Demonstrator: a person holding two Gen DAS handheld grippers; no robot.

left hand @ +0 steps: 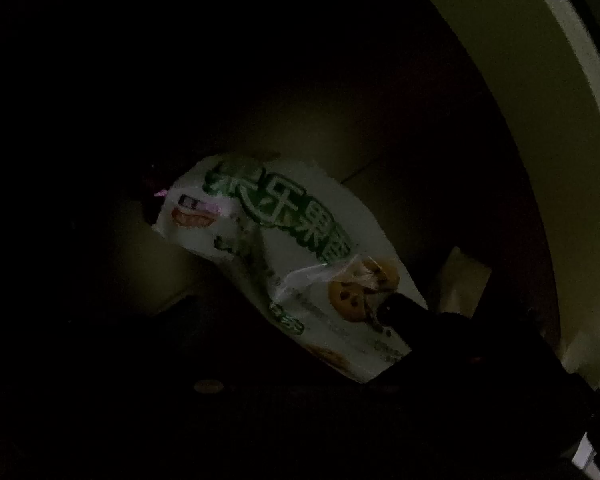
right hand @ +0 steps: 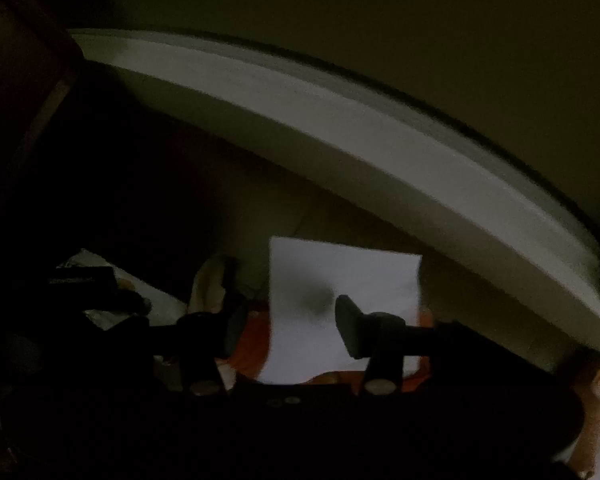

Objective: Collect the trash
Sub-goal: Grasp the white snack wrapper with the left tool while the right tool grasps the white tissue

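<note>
Crinkly cookie wrapper (left hand: 284,256) mid-frame looks light, slippery; left gripper's state I can't tell, right gripper (right hand: 288,326) spread, so pinch an edge.

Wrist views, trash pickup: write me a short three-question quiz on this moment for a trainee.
1. True or false: the crumpled white snack wrapper with green lettering shows pictures of cookies.
2. In the right wrist view, what is seen between the right gripper fingers? A) flat white paper sheet B) metal can C) glass bottle
3. What colour is the thing partly under that sheet?
Key: 1 true; 2 A; 3 orange.
</note>
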